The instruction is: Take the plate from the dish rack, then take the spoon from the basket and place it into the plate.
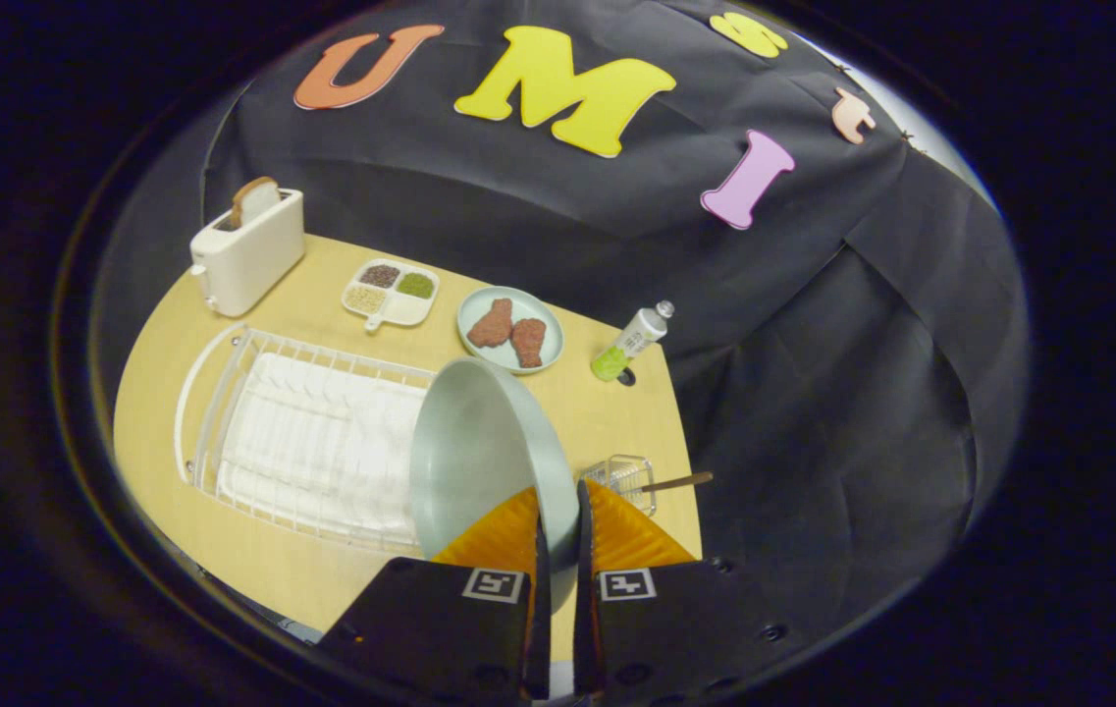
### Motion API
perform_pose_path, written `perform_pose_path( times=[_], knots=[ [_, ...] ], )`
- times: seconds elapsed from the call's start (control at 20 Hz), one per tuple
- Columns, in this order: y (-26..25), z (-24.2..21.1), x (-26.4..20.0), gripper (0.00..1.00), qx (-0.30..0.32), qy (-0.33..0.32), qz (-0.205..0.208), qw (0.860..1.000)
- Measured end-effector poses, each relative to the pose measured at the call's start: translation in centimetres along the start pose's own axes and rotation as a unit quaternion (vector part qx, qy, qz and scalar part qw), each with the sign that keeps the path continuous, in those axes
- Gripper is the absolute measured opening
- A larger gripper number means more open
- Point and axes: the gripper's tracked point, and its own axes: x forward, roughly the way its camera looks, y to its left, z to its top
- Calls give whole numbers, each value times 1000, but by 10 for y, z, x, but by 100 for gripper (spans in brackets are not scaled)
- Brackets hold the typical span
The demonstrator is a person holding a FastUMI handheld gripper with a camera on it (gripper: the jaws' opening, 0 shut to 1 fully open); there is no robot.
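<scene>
Below, the white wire dish rack (302, 442) lies on the round wooden table (253, 560). Tilted on edge above it, the pale grey-green round plate (479, 452) has its rim pinched by the closed gripper (558, 530). Beyond the fingers, a brown wooden-handled spoon (677, 482) leans in a small wire basket (624, 479).

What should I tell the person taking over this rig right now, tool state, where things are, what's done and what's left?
Tool: shut on the grey plate, both fingers pinching its rim, plate held tilted on edge above the table.
Dish rack: beside the plate, with no dishes in it.
Spoon: handle sticking out of the small wire basket, just beyond the fingers.
Done: plate taken from the rack.
Left: set the plate down, fetch the spoon, place it in the plate.
</scene>
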Motion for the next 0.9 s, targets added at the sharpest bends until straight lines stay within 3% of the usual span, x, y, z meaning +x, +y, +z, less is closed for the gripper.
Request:
perform_pose_path(
  times=[0.25, 0.5, 0.7, 0.9],
  knots=[
    [24, -64, -13, 14, 50, -42, 110, 992],
    [64, -157, -3, 14, 117, -39, 247, 961],
    [73, -209, 25, 15, 152, -40, 262, 952],
    [70, -238, 53, 15, 157, -35, 253, 954]
  ],
)
